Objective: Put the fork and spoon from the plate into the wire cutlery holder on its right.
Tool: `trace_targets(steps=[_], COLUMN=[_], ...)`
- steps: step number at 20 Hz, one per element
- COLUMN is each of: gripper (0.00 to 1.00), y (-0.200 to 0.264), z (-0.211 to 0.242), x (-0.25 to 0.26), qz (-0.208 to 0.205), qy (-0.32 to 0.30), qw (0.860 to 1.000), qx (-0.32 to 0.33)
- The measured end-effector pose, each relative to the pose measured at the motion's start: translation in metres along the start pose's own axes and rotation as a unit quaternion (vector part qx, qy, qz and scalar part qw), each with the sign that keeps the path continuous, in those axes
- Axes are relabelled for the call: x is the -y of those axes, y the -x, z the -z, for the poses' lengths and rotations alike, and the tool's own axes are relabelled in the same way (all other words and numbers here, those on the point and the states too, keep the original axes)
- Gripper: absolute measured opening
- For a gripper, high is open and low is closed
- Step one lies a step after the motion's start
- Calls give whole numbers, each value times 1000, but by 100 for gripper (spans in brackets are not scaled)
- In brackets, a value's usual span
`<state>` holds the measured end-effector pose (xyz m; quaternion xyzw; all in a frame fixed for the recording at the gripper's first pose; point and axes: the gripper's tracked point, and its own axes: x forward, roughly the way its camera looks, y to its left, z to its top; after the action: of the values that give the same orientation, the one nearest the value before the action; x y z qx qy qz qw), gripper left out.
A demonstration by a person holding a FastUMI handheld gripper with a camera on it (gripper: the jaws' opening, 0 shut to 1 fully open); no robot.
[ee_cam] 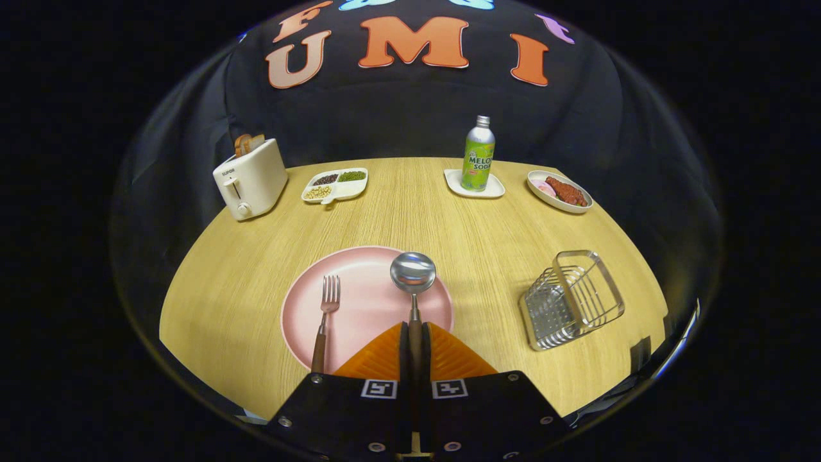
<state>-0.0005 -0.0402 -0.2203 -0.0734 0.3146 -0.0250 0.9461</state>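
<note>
Gripper (415,340) clamped on spoon (413,276) handle (over plate (365,308))

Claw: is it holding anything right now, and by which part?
Yes: the claw is shut on the spoon, gripping its handle; the bowl sticks out ahead.

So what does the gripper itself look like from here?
The gripper has two wedge-shaped fingers with ribbed faces, mounted on a dark angular body. Each side of the body carries a small square black-and-white marker, and round screw heads dot its surface.
</note>
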Motion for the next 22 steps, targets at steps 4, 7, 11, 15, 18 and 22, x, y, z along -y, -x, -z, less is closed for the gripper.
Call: trace_targets(steps=[4,7,11,15,18,22], gripper=[5,5,5,5,5,5], y=[21,33,46,49,48,44], z=[-18,-31,-39,-46,-35,-14], x=[34,63,89,128,149,161], qz=[-3,5,0,28,39,39], qy=[4,13,-7,8,17,44], qw=[1000,1000,998,996,992,982], qx=[-18,-28,-57,-79,-121,-180])
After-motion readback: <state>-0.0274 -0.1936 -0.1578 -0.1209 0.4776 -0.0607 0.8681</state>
